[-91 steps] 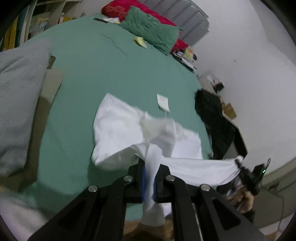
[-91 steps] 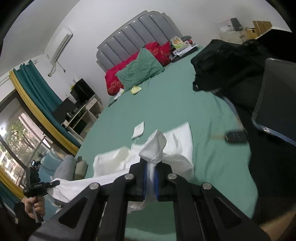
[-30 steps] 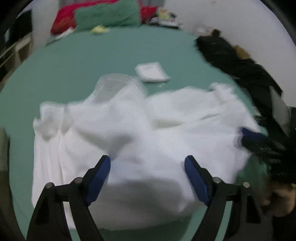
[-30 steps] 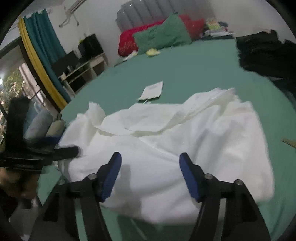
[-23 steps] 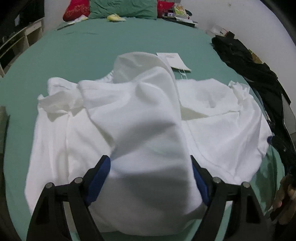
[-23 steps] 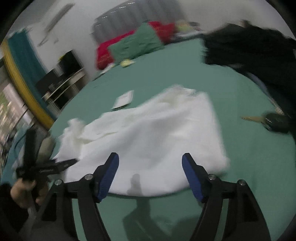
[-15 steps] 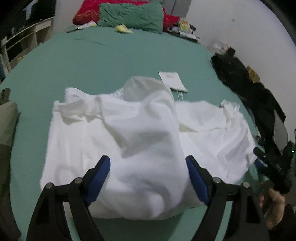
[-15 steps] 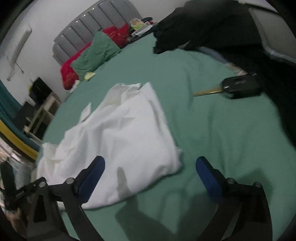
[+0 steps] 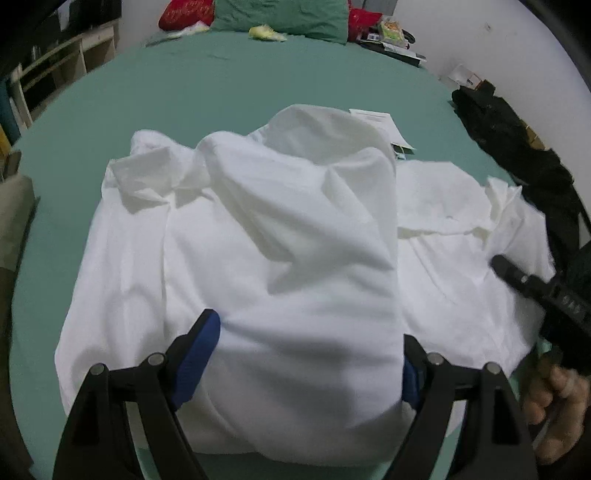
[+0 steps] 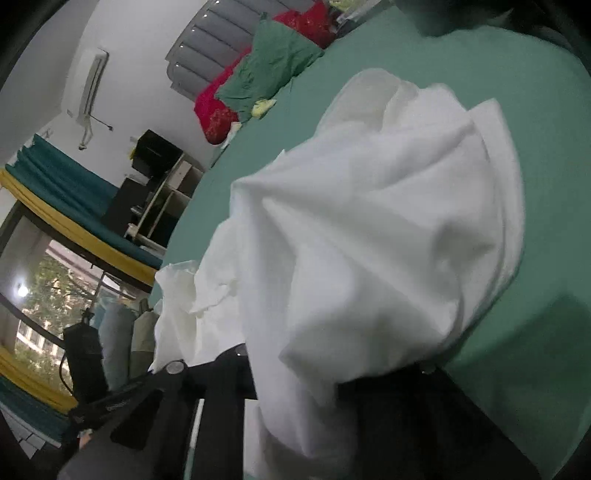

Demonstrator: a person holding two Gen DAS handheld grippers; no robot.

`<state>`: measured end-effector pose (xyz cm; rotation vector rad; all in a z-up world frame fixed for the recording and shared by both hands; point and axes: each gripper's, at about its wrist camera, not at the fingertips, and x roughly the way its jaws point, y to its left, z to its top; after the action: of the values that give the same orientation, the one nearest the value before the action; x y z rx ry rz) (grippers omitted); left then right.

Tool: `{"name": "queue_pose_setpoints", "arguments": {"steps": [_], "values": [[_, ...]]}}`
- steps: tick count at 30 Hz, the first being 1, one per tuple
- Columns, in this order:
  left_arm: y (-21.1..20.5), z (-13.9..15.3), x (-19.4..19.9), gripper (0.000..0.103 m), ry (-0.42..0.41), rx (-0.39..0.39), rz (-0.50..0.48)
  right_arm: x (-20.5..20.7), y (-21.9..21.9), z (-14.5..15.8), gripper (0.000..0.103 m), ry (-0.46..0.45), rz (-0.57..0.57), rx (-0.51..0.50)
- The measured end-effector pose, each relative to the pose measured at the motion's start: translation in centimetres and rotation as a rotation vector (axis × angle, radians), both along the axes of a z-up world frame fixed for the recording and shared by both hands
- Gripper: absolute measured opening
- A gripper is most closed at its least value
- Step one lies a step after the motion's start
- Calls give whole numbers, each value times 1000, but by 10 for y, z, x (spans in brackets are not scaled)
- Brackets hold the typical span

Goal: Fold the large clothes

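Note:
A large white garment [image 9: 280, 236] lies crumpled on the green bed [image 9: 207, 85]. My left gripper [image 9: 310, 350] is open, its blue-padded fingers [image 9: 195, 343] straddling the near hem. The right gripper shows in the left wrist view [image 9: 535, 291] at the garment's right edge, held by a hand. In the right wrist view the white garment [image 10: 369, 229] drapes over my right gripper [image 10: 295, 376] and hides its fingertips. The view is tilted, close to the cloth.
A white paper tag [image 9: 388, 125] lies just beyond the garment. Black clothes [image 9: 517, 147] are piled at the bed's right edge. Green and red pillows [image 9: 280, 14] sit at the headboard. Shelves [image 9: 55, 66] stand to the left. Folded bedding [image 10: 122, 332] stands by the window.
Both grippers let go of the garment, which dropped spread on the bed. Since half a second ago the right gripper tilted and pushed into the right side of the cloth.

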<state>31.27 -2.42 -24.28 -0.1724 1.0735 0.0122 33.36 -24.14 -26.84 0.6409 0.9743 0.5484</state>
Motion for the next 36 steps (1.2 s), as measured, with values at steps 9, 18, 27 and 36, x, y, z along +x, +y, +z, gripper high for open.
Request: {"name": "queue_pose_setpoints", "arguments": {"steps": [9,18,27,36], "values": [[-29,32,3,84,-42,-81,-59,-14,-15,53,9,-217,-40,-354],[0,67,-26,84,-93,-111,-70,-25,1,97,8,-366,-25,-617],[74,62,-49,85,-118,-123,5,-43,100,148,8,-547,128,-900],[118,42,-60,87,-150,-115,20,-67,232,116,14,-526,413,-949]]}}
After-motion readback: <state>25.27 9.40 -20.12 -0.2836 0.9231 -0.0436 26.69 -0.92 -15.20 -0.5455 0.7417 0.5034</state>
